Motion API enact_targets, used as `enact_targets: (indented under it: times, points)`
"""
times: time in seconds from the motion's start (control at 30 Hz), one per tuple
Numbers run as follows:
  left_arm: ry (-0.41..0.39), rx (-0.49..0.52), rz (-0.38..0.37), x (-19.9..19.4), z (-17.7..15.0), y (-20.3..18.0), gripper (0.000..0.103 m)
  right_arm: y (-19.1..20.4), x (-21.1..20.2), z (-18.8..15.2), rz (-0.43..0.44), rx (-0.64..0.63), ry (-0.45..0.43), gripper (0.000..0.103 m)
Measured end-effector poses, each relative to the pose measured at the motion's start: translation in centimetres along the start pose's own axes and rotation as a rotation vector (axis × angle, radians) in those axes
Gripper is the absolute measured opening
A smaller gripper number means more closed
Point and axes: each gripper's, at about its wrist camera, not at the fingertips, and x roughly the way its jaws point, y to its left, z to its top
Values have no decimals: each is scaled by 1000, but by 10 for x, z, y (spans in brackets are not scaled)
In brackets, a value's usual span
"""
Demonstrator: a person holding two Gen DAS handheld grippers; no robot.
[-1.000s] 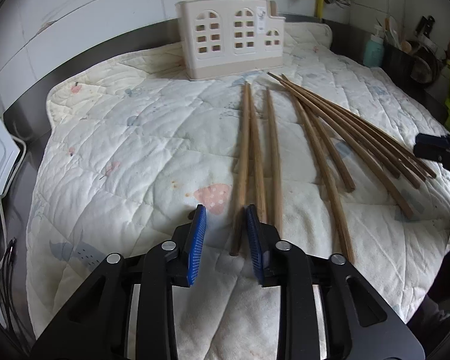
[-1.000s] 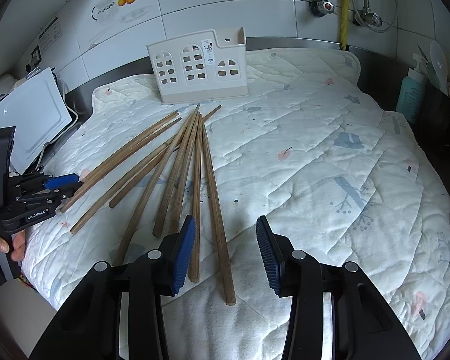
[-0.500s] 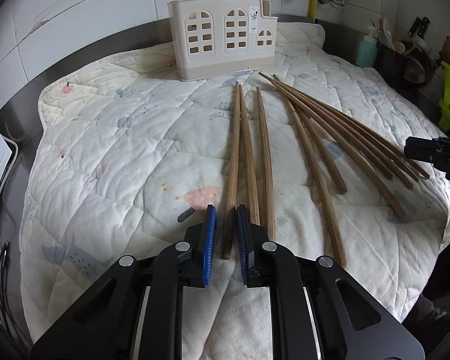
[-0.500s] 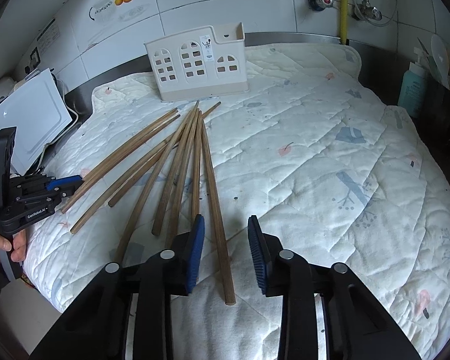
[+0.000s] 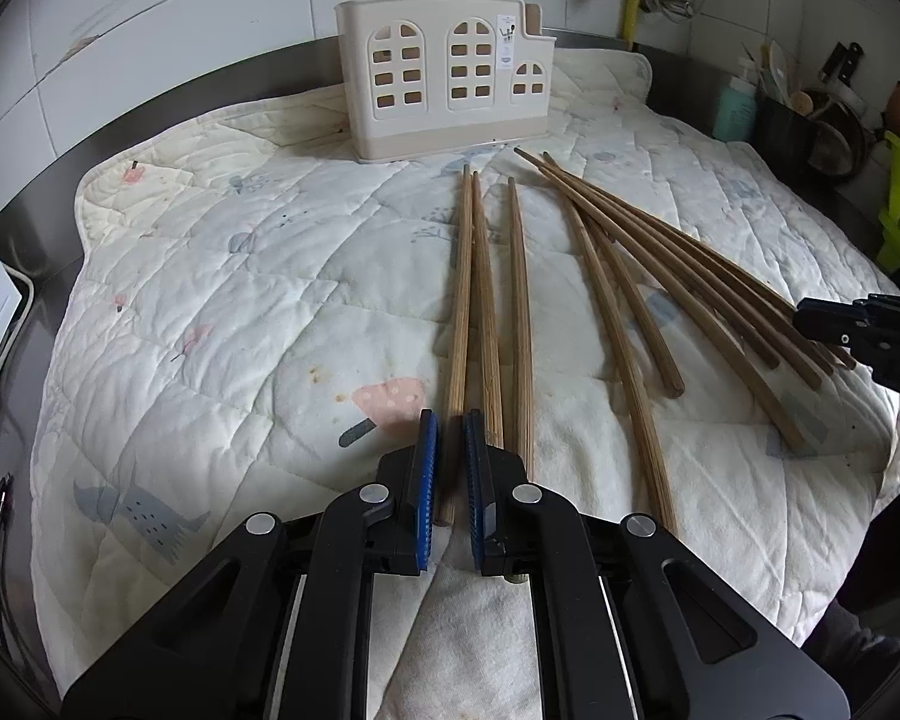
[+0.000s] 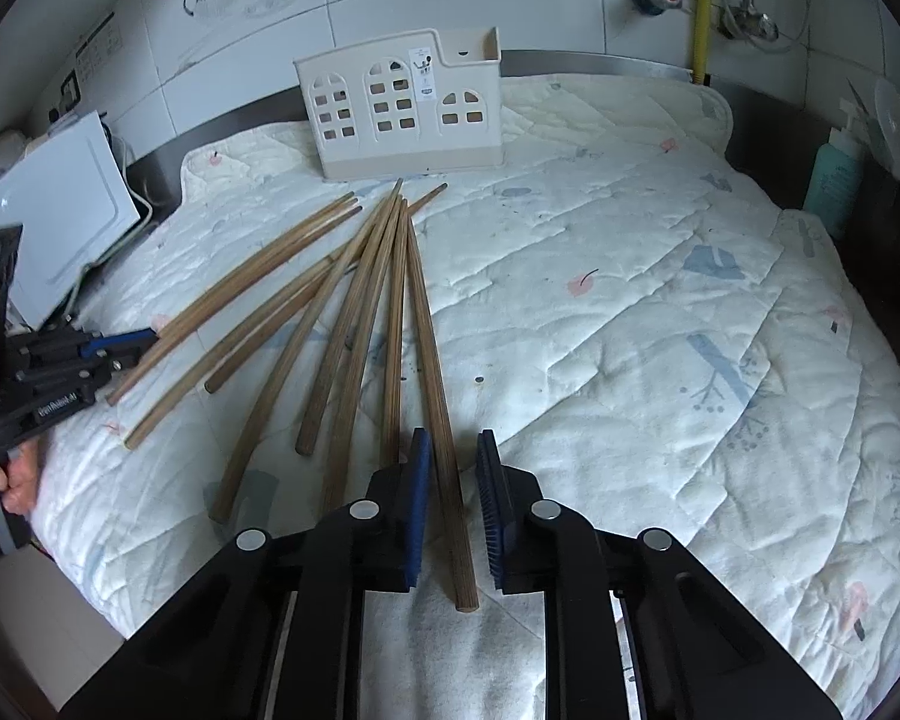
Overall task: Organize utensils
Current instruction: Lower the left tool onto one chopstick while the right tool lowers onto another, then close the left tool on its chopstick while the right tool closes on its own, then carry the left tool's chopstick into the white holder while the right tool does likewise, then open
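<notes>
A quilted mat point(image 5: 210, 312) is covering the worktop. A cream utensil holder point(image 5: 444, 78) is standing upright at its 12 o'clock edge. Long wooden chopsticks point(image 6: 306, 324) are lying fanned out below the holder. The left gripper point(image 5: 448, 468) is pinching the near end of the leftmost chopstick point(image 5: 461, 312), jaws nearly closed. The right gripper point(image 6: 453, 492) is straddling the rightmost chopstick point(image 6: 435, 372), jaws narrowly apart, right pad not touching.

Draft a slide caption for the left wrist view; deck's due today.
Left gripper shut on leftmost chopstick, utensil holder beyond.
</notes>
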Motion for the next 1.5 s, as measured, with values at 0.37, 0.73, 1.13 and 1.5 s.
enact_targets:
  times: [0.37,0.73,1.13,1.5]
  points:
    - [-26,-76,-32,-6,-3,0,5,2,-4,-1,-5,-9,-7,8]
    - [-145,-153,-1,-36,4,3,5,3,-42,21,8,-16,-119,7]
    - [-317,-169,0,-67,46,0,5,5,-65,80,70,-69,-219,7]
    - [-378,-149,-10,-80,100,5,5,-10,-76,164,140,-109,-238,7]
